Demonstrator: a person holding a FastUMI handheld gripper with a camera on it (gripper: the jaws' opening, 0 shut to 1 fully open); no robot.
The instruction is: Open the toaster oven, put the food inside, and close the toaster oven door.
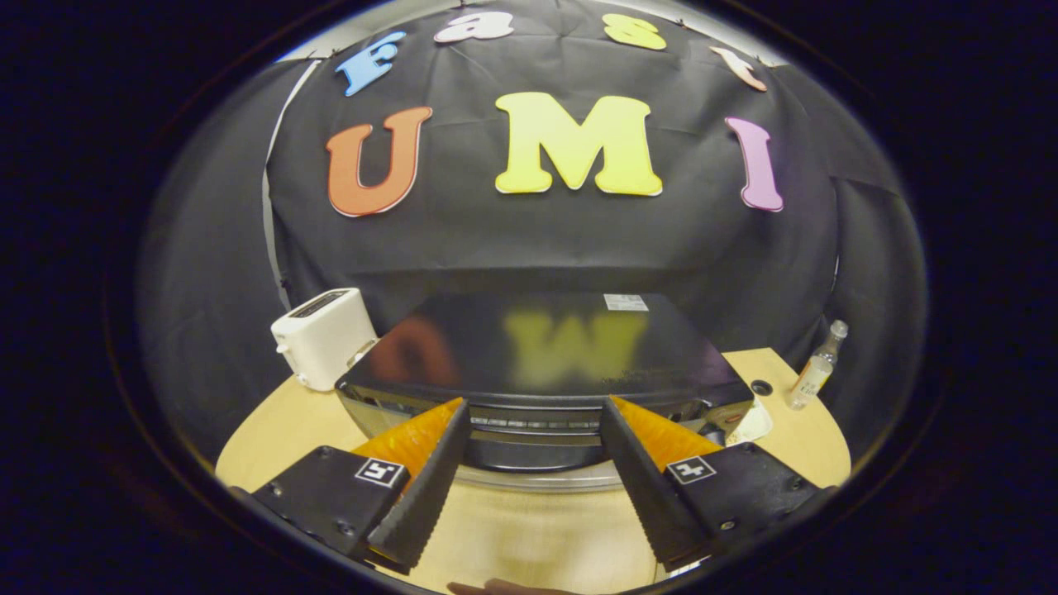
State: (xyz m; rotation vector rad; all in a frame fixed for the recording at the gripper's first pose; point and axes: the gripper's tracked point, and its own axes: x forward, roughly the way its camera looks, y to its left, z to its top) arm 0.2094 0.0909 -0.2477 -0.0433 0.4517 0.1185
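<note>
- Two fingers of the gripper (533,430) are standing spread wide, holding nothing, with the front of the toaster oven (545,364) showing in the gap between them.
- The toaster oven is sitting on the wooden table (529,529), just ahead of the fingertips, its glossy dark top facing up and its door handle (537,478) lying as a pale bar low across the front.
- The door is looking closed; no food is showing from here.
- Judging by its build, the oven is heavy and rigid and should be staying put, while the hinged door should be swinging down stiffly; the handle bar is the place for taking hold, though it is looking smooth and possibly slippery.
- A white toaster (324,337) is standing near the oven's left rear corner, and a small clear bottle (817,368) is standing apart on the right.
- Open tabletop is lying below the fingers, giving the door room for dropping; the table edge is curving close on both sides.
</note>
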